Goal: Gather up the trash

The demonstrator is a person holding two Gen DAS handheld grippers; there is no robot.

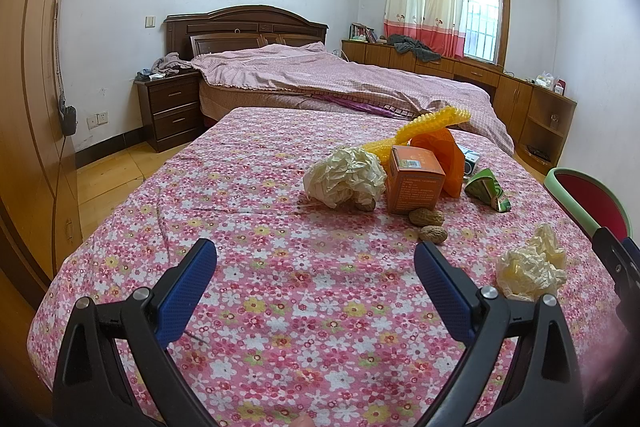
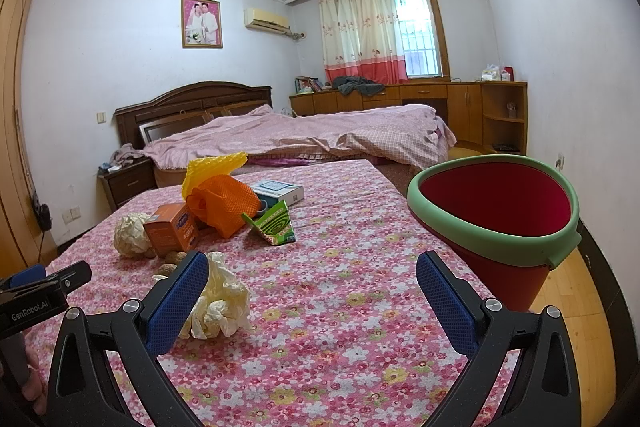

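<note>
Grippers: two; left gripper (image 1: 316, 259) and right gripper (image 2: 312, 271) both spread apart, holding nothing.
Paper wads: two, a large wad (image 1: 344, 177) and a small wad (image 2: 218, 303) just beside the right gripper.
Peanuts: three (image 1: 426, 217).
Boxes: one orange box (image 1: 416, 183).
Bucket: one red bucket (image 2: 496, 203) at the right edge.
Surface: floral cloth (image 1: 280, 287).
Room: bed (image 1: 320, 75) behind.

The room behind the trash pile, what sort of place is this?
Almost certainly a home bedroom. A bed with a dark wooden headboard and a rumpled pink quilt stands against the far wall, a nightstand sits beside it, and a curtained window is above low wooden cabinets.
</note>
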